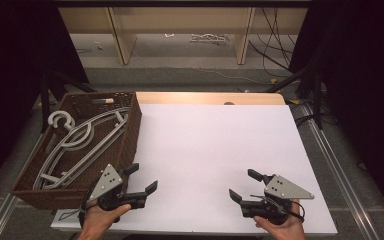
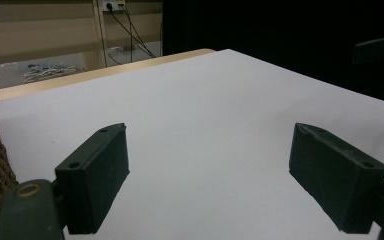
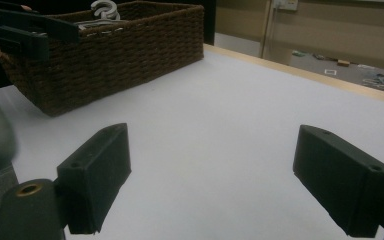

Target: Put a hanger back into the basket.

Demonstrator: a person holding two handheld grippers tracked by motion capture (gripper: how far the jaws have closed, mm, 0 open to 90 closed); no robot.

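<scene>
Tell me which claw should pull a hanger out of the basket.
Left. The left claw hovers open right beside the basket holding the hangers; the right claw sits across the table.

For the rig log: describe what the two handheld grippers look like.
Both the left gripper and right gripper are black, each with two blocky, flat-faced jaws and a grey three-cornered plate with small holes on top. A thin dark cable trails from each. The forearms are bare, no sleeves.

High cam overhead; both tool cams low, sharing white table (image 1: 220,150).
</scene>
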